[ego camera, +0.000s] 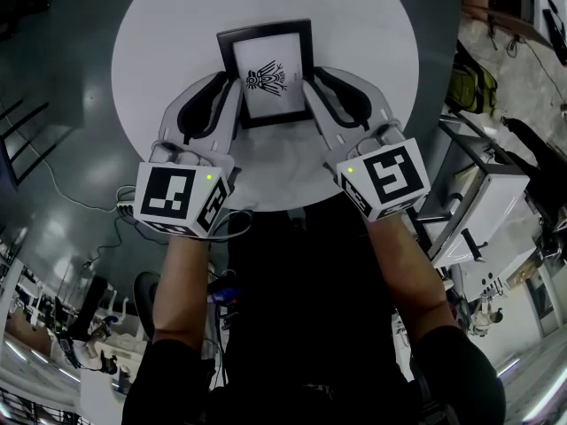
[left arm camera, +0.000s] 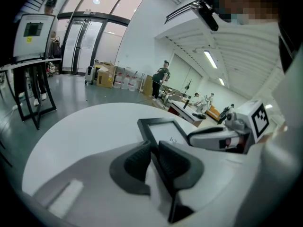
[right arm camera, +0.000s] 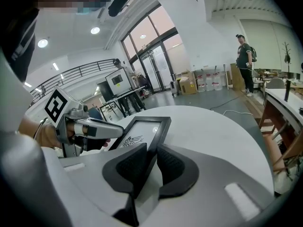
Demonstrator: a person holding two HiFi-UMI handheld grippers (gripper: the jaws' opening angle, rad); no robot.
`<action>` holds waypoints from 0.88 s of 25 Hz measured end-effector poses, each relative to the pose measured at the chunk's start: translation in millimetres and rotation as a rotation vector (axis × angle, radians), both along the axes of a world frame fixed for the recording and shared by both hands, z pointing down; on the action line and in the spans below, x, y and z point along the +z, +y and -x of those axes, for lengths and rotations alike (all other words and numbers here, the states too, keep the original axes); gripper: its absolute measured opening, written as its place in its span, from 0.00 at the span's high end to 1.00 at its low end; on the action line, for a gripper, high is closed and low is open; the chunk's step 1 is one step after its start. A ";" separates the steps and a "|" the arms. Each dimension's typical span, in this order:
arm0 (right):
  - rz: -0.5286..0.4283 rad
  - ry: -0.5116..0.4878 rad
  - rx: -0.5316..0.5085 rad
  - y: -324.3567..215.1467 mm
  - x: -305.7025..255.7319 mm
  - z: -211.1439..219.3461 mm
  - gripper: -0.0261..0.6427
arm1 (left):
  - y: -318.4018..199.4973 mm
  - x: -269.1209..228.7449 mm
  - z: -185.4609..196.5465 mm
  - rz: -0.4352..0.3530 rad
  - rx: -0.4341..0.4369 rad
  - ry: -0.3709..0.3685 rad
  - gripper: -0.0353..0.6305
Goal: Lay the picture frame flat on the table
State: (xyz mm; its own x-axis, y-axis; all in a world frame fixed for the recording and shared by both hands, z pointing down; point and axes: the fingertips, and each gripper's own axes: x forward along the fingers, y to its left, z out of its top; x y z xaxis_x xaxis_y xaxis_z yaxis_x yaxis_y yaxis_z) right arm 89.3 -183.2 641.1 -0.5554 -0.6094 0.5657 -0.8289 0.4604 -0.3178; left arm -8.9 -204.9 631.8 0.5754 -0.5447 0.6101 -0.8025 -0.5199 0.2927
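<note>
A black picture frame (ego camera: 266, 73) holding a white sheet with a black bird-like drawing sits over the middle of the round white table (ego camera: 168, 42). My left gripper (ego camera: 227, 91) is shut on the frame's left edge and my right gripper (ego camera: 313, 87) is shut on its right edge. In the left gripper view the frame's (left arm camera: 163, 129) edge runs between the dark pads of the left gripper (left arm camera: 154, 157). The right gripper view shows the frame (right arm camera: 142, 134) the same way in the right gripper (right arm camera: 152, 164). The frame leans back at a low slant; whether its underside touches the table is hidden.
The table's near rim (ego camera: 266, 204) lies just in front of my body. A white cart (ego camera: 483, 202) stands to the right, dark floor to the left. A person (right arm camera: 245, 63) stands far off by boxes and glass doors (left arm camera: 87, 41).
</note>
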 end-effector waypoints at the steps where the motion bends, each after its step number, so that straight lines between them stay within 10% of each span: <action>1: -0.004 0.004 -0.001 0.4 0.8 0.1 0.87 | 0.6 1.0 0.0 -0.001 0.001 -0.001 0.87; 22: -0.013 0.152 -0.058 15.2 15.5 -0.8 0.87 | 19.7 20.7 -5.0 0.013 0.038 -0.143 0.86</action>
